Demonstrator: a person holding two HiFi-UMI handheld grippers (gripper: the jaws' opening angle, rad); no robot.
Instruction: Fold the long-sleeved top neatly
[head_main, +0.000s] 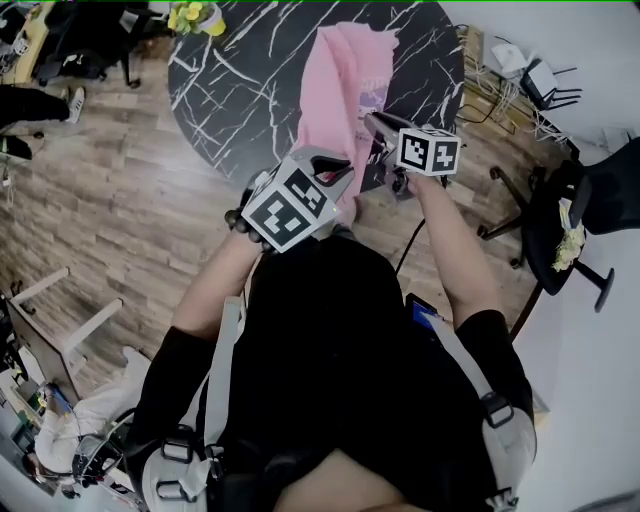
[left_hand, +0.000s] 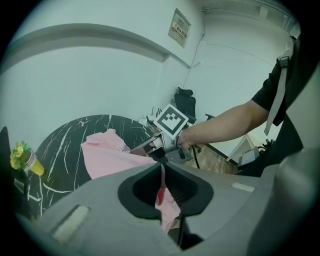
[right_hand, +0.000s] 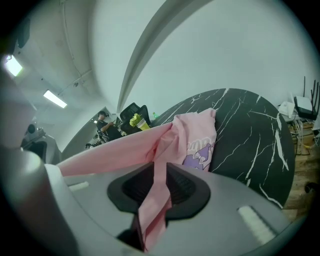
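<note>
Presently the pink top (head_main: 340, 85) lies on the round black counter (head_main: 225, 85), its long axis running from the far side toward the near rim, with the printed front facing up. The near end is lifted off the surface and held by both tools. The left tool (left_hand: 162, 186) has its jaws almost together, pinching a thin edge of the fabric. The right tool (right_hand: 157, 186) is clamped on a thicker bunched fold. A band of cloth runs between the two grips. Both tools stand side by side at the near rim, so the body of the top lies straight ahead, on the far side of them; the right tool sits slightly further in over the counter. Judgement: any fold would carry the held end toward the far end along that axis. Bare counter is wide to the left of the top and narrower to the right. A pot of yellow flowers (head_main: 195, 17) stands at the far left rim, well apart.
</note>
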